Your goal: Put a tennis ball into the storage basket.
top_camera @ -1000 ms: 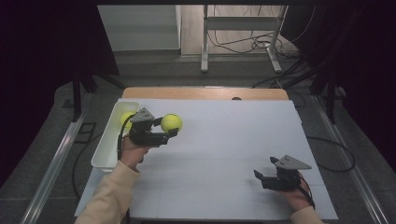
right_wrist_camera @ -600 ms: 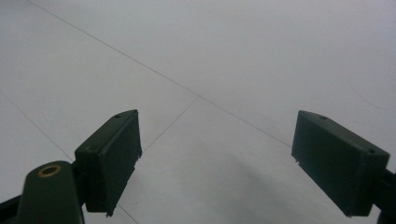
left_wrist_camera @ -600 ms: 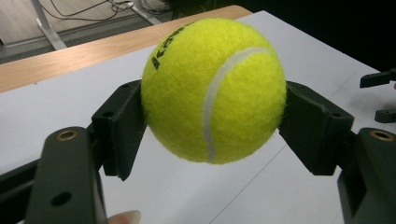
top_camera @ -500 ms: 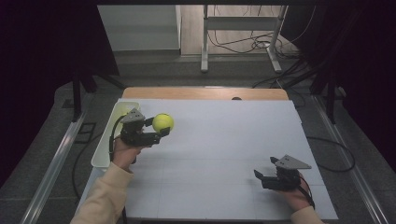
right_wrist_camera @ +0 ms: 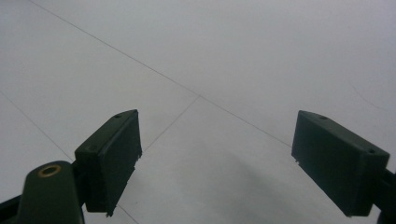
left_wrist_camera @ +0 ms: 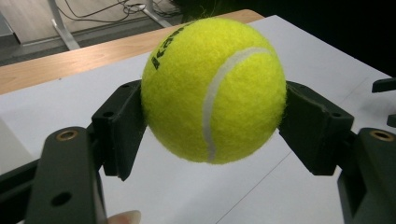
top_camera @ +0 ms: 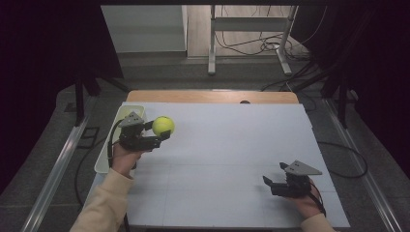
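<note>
A yellow tennis ball [top_camera: 163,125] hangs above the left part of the white table, and my left gripper [top_camera: 159,134] is shut on it. In the left gripper view the ball [left_wrist_camera: 214,90] sits squeezed between both black pads [left_wrist_camera: 122,126], clear of the table top. My right gripper [top_camera: 273,183] rests low near the table's front right corner, held by a hand. Its jaws stand wide apart in the right gripper view [right_wrist_camera: 215,163], with bare white table between them.
A pale tray [top_camera: 109,145] lies along the table's left edge, just behind my left gripper. A wooden strip [top_camera: 212,96] runs along the table's far edge. Beyond it stand a metal frame's legs [top_camera: 249,43] and floor cables. Dark curtains hang at both sides.
My left gripper has carried the tennis ball a little to the left, toward the tray. The right gripper has stayed where it was.
</note>
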